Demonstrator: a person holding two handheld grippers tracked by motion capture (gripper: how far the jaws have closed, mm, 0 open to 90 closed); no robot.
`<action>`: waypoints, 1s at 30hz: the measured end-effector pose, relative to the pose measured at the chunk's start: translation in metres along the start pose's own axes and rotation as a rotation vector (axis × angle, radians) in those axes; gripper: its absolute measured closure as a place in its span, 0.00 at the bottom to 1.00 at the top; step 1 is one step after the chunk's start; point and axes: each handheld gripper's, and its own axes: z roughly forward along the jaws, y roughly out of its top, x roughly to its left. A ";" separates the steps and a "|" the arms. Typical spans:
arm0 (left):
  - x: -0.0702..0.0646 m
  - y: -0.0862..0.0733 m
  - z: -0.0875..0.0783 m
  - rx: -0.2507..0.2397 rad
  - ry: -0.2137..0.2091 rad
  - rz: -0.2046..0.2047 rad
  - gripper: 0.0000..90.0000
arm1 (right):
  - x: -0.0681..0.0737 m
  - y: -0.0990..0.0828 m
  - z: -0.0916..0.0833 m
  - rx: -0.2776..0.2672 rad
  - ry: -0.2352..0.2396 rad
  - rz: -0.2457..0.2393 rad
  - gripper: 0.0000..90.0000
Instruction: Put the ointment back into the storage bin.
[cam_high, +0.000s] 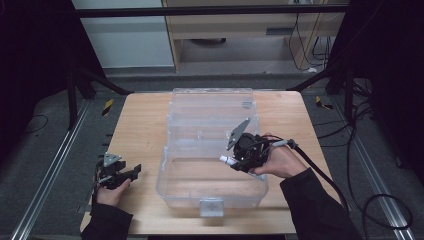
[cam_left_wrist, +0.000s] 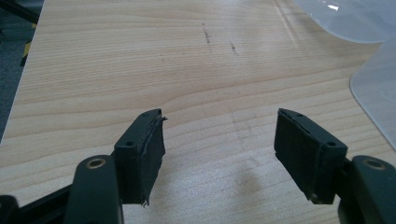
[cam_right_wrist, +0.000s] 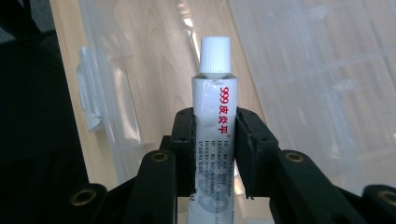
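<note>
A white ointment tube (cam_right_wrist: 213, 126) is clamped by the right gripper (cam_right_wrist: 215, 140) over the clear plastic box (cam_high: 212, 145); the left gripper (cam_left_wrist: 219, 149) is held wide open, empty

Clear box (cam_high: 212, 150) takes mid table (cam_high: 142, 130); bare wood left & right gives grippers room.

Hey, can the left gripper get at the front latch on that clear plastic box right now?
Probably yes. The left gripper is open and holds nothing, and only bare table lies between it and the latch on the clear box.
</note>
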 end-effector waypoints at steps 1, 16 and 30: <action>0.000 0.000 0.000 0.000 0.000 -0.001 0.36 | 0.001 0.001 0.003 0.012 0.005 -0.003 0.78; 0.000 0.000 0.000 -0.001 0.000 -0.001 0.36 | 0.008 0.000 0.047 0.128 0.079 -0.082 0.78; 0.001 0.000 0.000 -0.002 0.001 -0.002 0.36 | 0.011 -0.011 0.074 0.182 0.111 -0.133 0.78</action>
